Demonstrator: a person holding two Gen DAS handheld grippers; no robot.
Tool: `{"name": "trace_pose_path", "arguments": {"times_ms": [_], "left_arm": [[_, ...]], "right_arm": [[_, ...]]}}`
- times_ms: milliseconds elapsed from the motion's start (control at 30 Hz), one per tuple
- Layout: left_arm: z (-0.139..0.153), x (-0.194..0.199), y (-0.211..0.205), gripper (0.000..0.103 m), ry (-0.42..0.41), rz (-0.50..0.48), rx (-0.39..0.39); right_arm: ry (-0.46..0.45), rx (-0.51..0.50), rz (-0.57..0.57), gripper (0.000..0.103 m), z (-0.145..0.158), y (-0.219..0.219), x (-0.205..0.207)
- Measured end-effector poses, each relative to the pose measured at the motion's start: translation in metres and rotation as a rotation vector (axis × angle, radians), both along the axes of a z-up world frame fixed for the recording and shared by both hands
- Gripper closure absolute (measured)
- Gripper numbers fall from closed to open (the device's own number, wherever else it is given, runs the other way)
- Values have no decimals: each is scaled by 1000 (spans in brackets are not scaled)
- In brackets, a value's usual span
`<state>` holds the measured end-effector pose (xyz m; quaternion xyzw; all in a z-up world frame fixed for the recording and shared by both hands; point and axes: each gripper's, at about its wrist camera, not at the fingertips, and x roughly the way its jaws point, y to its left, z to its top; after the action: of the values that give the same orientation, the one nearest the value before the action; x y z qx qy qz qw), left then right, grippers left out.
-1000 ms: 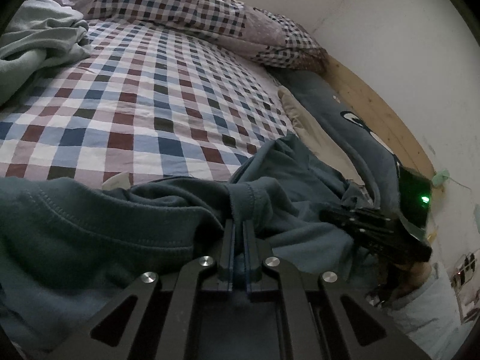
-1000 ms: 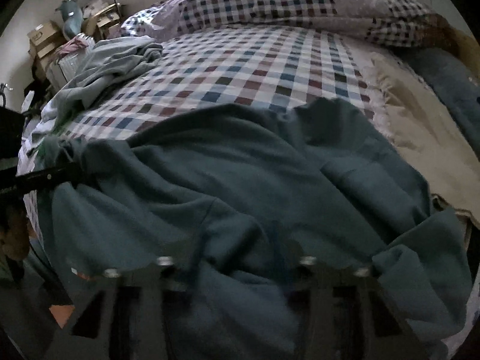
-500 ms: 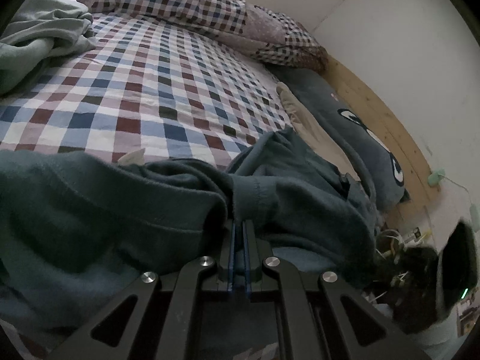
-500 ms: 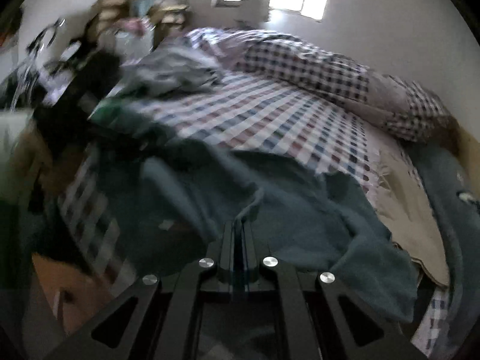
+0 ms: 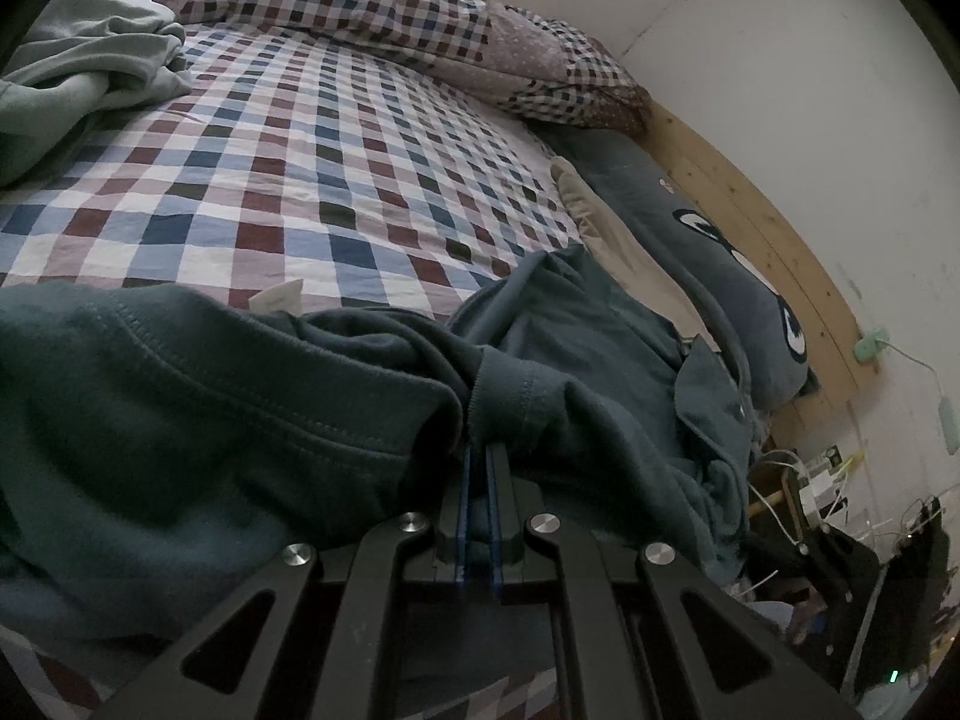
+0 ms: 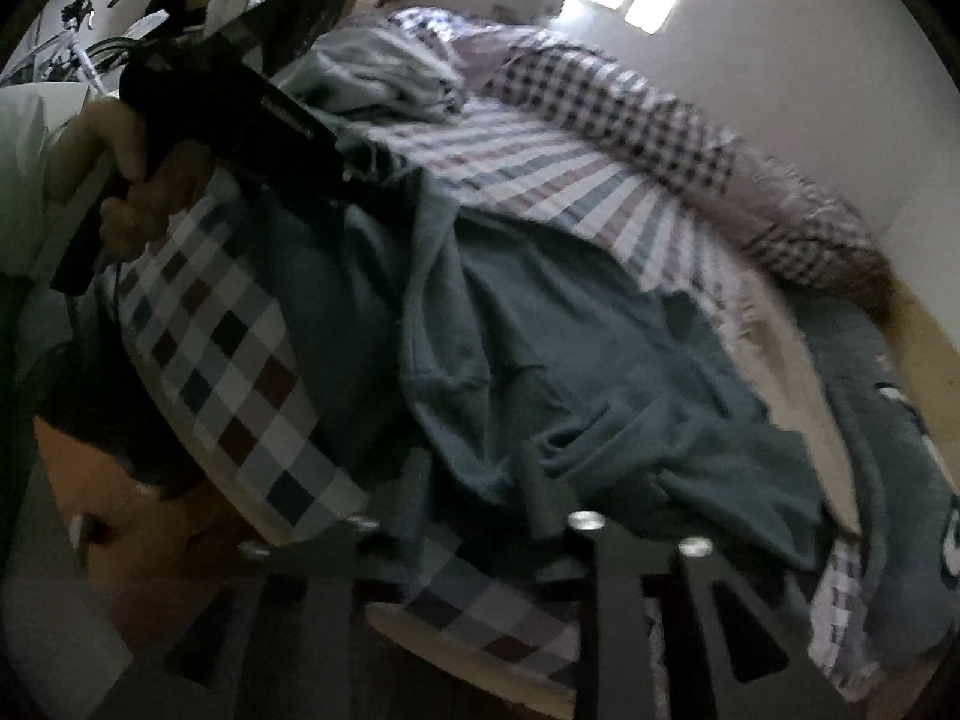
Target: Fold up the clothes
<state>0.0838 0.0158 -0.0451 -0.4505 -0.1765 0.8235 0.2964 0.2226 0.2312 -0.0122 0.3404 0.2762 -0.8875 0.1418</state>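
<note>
Now, my status:
Left gripper (image 5: 477, 450): I keep it clamped on the teal sweatshirt (image 5: 240, 396) hem.
Right gripper (image 6: 474, 480): jaws opening, nothing between them.
Sweatshirt place: crumpled on checked bedsheet (image 5: 300, 180).
Progress: no fold visible; all remains.

bed (image 5: 336, 180): checked sheet | on it: teal garment (image 5: 210, 396) near edge; pale green clothes (image 5: 78, 78) far left; checked quilt (image 5: 360, 6) at far end
</note>
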Motion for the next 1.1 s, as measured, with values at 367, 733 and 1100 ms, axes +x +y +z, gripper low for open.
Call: {"name": "trace_pose_path", "arguments": {"times_ms": [367,733,1100], "left_arm": [[0,0,1,99,-6,3,6],[0,0,1,99,-12,2,12],[0,0,2,99,-19,4,21]], "right_arm": [[256,346,50,63,-30,-51,14],[323,485,100,64,-50,-68,1],[326,465,92,63,-52,-64,-5]]}}
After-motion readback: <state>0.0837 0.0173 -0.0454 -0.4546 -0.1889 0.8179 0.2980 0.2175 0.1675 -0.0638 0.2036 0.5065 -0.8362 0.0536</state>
